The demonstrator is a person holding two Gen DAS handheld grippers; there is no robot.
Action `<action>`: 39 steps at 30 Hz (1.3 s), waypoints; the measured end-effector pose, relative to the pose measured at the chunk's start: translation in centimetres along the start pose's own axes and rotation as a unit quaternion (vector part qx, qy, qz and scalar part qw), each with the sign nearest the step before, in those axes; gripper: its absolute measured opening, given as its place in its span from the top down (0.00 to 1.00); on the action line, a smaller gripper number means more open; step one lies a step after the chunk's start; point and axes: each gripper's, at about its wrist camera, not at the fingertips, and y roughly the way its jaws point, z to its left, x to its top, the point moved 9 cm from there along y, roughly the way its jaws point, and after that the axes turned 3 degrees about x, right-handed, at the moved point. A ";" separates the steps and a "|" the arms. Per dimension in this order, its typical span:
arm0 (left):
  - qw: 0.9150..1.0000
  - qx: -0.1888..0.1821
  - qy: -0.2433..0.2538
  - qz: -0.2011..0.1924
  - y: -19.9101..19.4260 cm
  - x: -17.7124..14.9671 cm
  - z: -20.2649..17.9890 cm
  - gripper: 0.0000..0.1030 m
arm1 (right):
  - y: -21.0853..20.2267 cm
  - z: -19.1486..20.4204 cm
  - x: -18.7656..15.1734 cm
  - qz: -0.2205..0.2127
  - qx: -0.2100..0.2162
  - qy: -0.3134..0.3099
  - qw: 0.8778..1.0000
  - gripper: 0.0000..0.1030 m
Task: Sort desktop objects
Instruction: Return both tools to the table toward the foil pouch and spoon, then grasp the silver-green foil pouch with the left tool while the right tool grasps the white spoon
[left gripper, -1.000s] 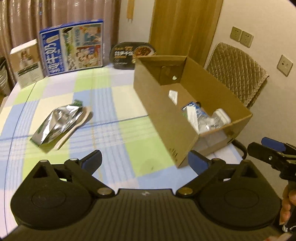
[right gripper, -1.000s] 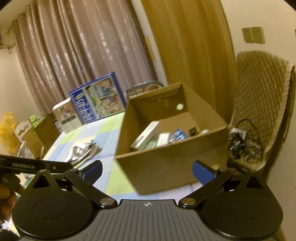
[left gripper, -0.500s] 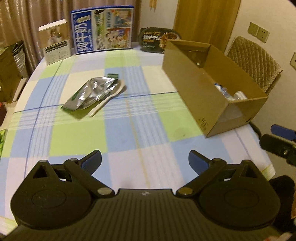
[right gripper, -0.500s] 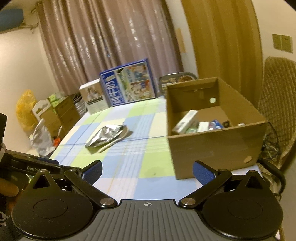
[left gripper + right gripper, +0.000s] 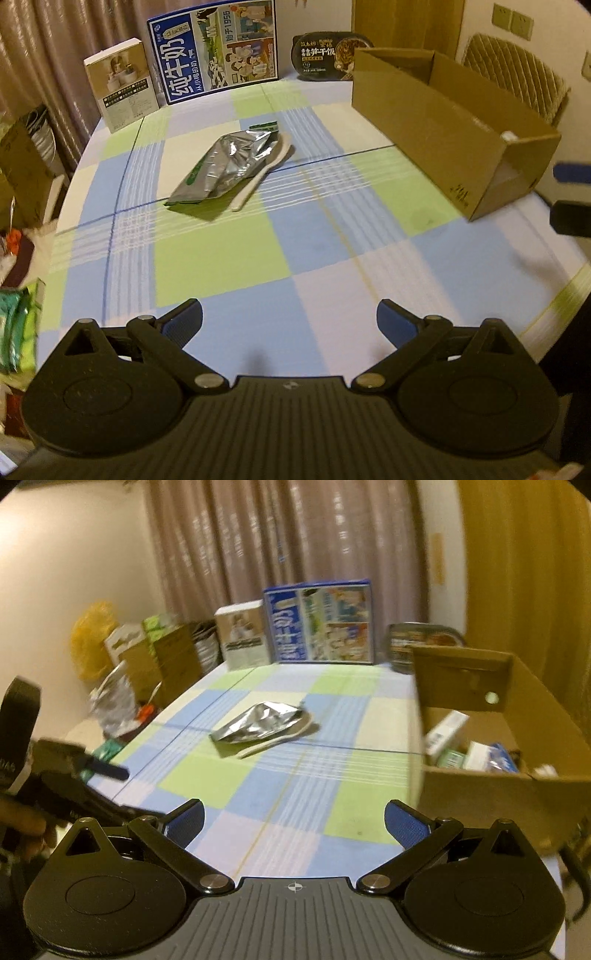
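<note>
A crumpled silver foil pouch (image 5: 225, 166) lies mid-table on the checked cloth, with a white plastic spoon (image 5: 262, 173) along its right side; both also show in the right wrist view, pouch (image 5: 258, 722) and spoon (image 5: 280, 738). An open cardboard box (image 5: 443, 125) stands at the right and holds several small packages (image 5: 472, 749). My left gripper (image 5: 290, 323) is open and empty above the near table edge. My right gripper (image 5: 293, 821) is open and empty, near the box's front corner.
A blue milk carton box (image 5: 218, 48), a beige box (image 5: 122, 85) and a black meal tray (image 5: 328, 55) stand along the far edge. Boxes and bags (image 5: 147, 657) crowd the left side off the table. A quilted chair (image 5: 517, 77) stands behind the cardboard box.
Both grippers have pulled back from the cardboard box toward the near table edge and swung left. The pouch and spoon now sit nearer the middle of both views. Both stay open.
</note>
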 end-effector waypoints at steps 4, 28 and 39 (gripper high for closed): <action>1.000 0.020 0.018 0.006 1.1 0.4 2.3 0.04 | 2.7 1.2 0.4 0.021 0.019 -0.038 0.999 0.02; 0.984 -0.011 0.176 -0.010 9.6 10.1 8.5 0.05 | 19.0 1.8 6.8 0.154 0.094 -0.360 0.915 0.02; 0.970 -0.049 0.238 0.011 16.9 13.2 8.2 0.08 | 25.9 0.1 6.0 0.221 0.133 -0.459 0.850 0.02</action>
